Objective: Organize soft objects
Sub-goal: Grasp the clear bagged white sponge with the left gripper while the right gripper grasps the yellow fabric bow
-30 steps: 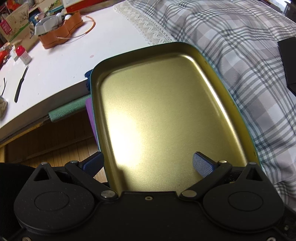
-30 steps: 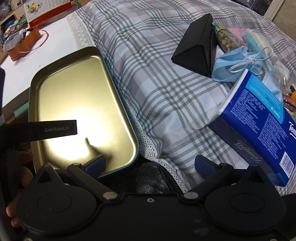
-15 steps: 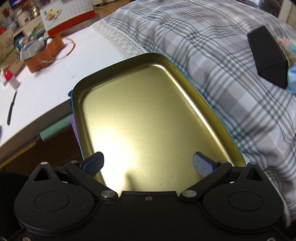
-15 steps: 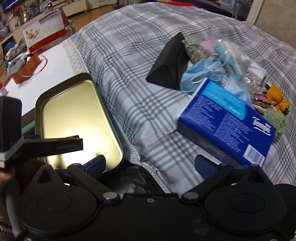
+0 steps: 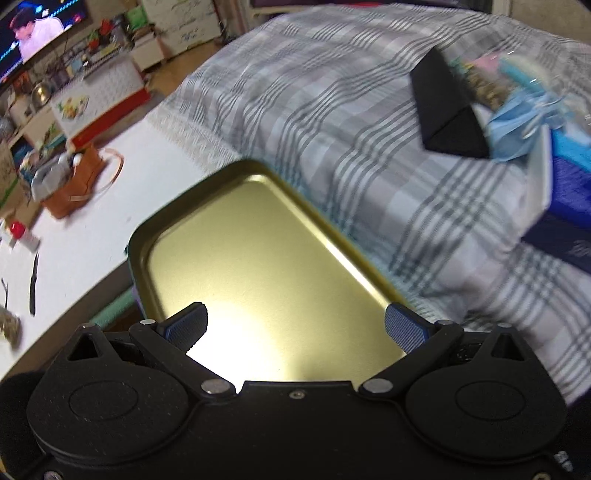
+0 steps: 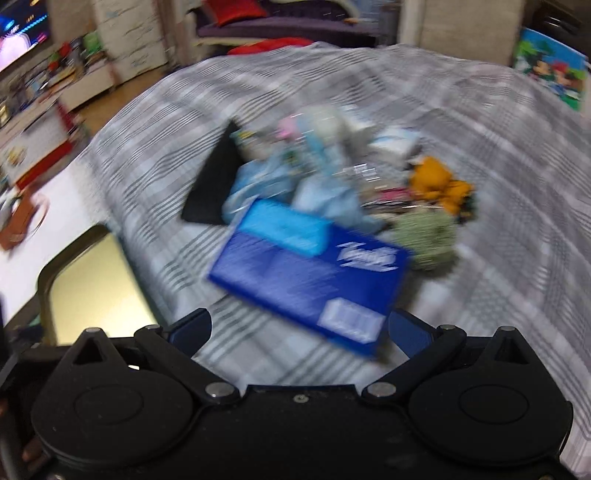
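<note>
An empty gold metal tray [image 5: 255, 258] lies at the edge of a plaid-covered bed [image 5: 351, 122]; its corner also shows in the right wrist view [image 6: 92, 288]. My left gripper [image 5: 295, 326] is open and empty just above the tray's near end. My right gripper [image 6: 299, 330] is open and empty above the plaid cover, just short of a blue tissue pack [image 6: 310, 273]. Behind the pack lies a blurred pile: a light blue face mask [image 6: 258, 181], an orange soft toy [image 6: 439, 181], a green fuzzy item [image 6: 428, 236] and a black triangular case [image 6: 214, 184].
A white table [image 5: 92, 229] stands left of the bed with a brown leather pouch [image 5: 70, 188], a small red-capped bottle [image 5: 18, 230] and a black knife [image 5: 34, 284]. A TV [image 5: 33, 29] and cluttered shelves are behind. The right wrist view is motion-blurred.
Both grippers have pulled back and tilted up. The tray looks smaller, and the tissue pack and pile now sit centred in the right wrist view. Both stay open.
</note>
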